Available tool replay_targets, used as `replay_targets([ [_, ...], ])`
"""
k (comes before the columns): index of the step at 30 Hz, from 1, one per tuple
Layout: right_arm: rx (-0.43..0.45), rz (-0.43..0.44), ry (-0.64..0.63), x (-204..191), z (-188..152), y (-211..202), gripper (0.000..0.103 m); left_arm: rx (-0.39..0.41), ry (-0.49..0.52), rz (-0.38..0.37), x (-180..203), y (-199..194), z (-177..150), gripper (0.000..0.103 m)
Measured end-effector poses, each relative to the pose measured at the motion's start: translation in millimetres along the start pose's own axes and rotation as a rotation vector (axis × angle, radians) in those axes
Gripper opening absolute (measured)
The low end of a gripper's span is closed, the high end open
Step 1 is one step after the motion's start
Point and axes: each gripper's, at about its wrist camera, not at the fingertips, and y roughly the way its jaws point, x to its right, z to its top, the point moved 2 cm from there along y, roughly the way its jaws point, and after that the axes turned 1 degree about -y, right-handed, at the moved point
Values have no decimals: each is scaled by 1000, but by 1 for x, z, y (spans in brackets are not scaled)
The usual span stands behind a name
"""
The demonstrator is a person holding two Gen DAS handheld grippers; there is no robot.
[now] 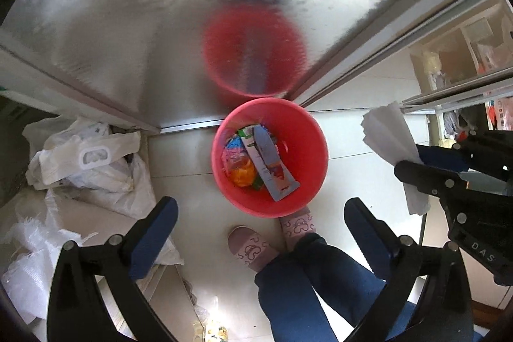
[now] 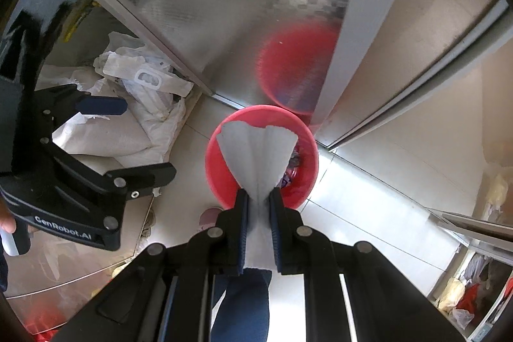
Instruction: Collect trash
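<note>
— Two grippers point down at the floor. Closest to the right wrist camera, the right gripper has its jaws pinched tight on a white paper napkin, which fans out beyond the blue pads.

— And the other one?

— The left gripper has its jaws spread wide with nothing between them. Below them stand a person's legs in dark blue trousers and two pink slippers on pale floor tiles.

— Where does the napkin sit relative to the bin?

— In the right wrist view it hangs over the open mouth of a red bucket and hides much of what is inside. In the left wrist view the napkin and the right gripper show at the right edge, clear of the bucket in that picture.

— What is in the bucket?

— Wrappers. A long grey-blue packet lies on top, running diagonally, with an orange wrapper and blue and green scraps beneath it. The bucket stands on the floor just beyond the slippers.

— And past it?

— A brushed metal panel rises right behind the bucket and carries a blurred red reflection of it. To the left, against the same panel, lies a heap of crumpled white plastic bags. To the right, further off, are shelves with blurred items I cannot make out.
</note>
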Motion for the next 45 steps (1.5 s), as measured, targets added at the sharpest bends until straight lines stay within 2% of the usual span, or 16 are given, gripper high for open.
replay_targets([
  [4,0,-35,-21,-7,1,8,12,-8,-1,16,-7,-5,-7,103],
  [7,-29,-25,-2,-11,1,24,13,-8,2,41,-14,-9,-14,103],
  [10,-53,-21,17,-14,3,38,13,-7,-17,33,-23,-12,-20,103],
  [14,-40,-57,-3,-19,6,49,14,-21,-28,39,-33,-11,-28,103],
  [16,-37,-54,3,-20,7,54,19,-33,-14,57,-35,-10,-33,103],
  [17,-39,-55,5,-19,8,58,28,-34,-9,61,-35,-11,-35,103],
  [18,-45,-55,8,-19,8,61,41,-35,-6,61,-36,-11,-37,103],
  [20,-53,-80,5,-18,9,64,58,-36,-8,56,-39,-12,-41,103],
  [22,-28,-110,-4,-20,10,62,59,-34,-14,33,-43,-13,-43,103],
  [24,-7,-116,-6,-20,10,58,69,-30,-17,22,-45,-15,-45,103],
  [26,0,-98,8,-17,9,54,74,-19,-24,26,-46,-17,-46,103],
  [28,1,-90,20,-16,9,49,74,-6,-33,29,-46,-20,-45,103],
  [34,14,-74,69,-19,6,5,76,42,-66,16,-43,-52,-41,103],
  [36,26,-63,84,-22,4,-18,90,60,-65,20,-39,-70,-39,103],
  [40,44,-51,95,-31,2,-67,97,84,-95,23,-32,-115,-36,103],
  [45,94,-54,62,-46,5,-138,102,151,-100,31,-13,-193,-40,103],
])
